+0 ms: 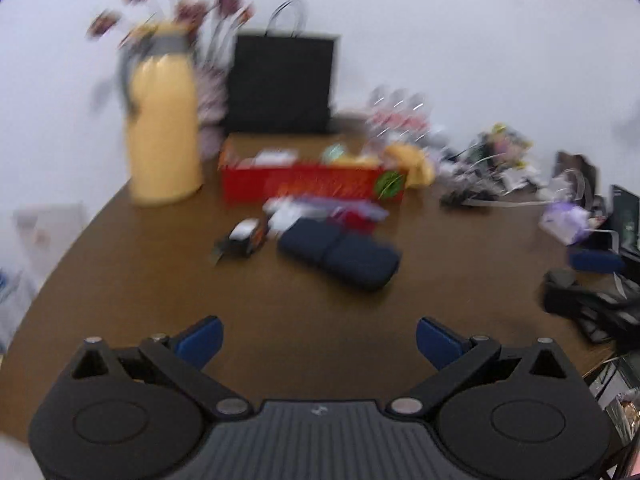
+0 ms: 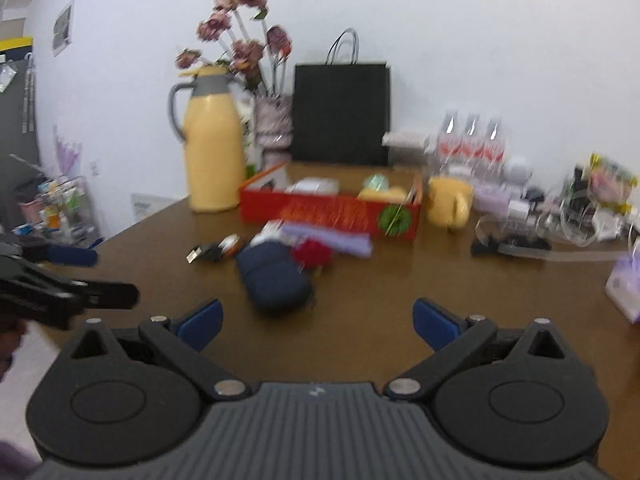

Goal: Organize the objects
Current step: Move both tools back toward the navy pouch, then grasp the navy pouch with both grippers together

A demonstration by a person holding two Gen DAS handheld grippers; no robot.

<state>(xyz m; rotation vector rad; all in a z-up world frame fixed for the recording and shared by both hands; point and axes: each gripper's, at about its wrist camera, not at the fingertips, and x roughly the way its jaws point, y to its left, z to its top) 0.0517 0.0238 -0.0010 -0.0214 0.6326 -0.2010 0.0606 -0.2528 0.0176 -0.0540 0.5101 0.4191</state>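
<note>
Left wrist view: we're looking across the brown table (image 1: 120,264), everything smeared by blur.
Left gripper (image 1: 319,338): jaws spread wide, nothing between the blue pads, we hold nothing.
Navy pouch (image 1: 340,254): lying flat at about 12 o'clock from us, a touch toward 1, well ahead of the fingertips.
Pouch axis here: long side running from 10 o'clock down to 4 o'clock, so slanted across our line.
Neighbours: a small black gadget (image 1: 242,240) just beside it at 11, the red box (image 1: 312,184) farther behind.

Right wrist view: sharper, same table, yellow jug (image 2: 214,152) far off at 11.
Right gripper (image 2: 318,322): also wide open and empty.
Navy pouch (image 2: 274,276): at 11 o'clock, near our left pad, long axis close to straight away from us.
Left gripper (image 2: 72,280): seen at 9 o'clock, off to the side.
Our call: the right hand looks nearer, and closing across the pouch's narrow width suits it.
</note>
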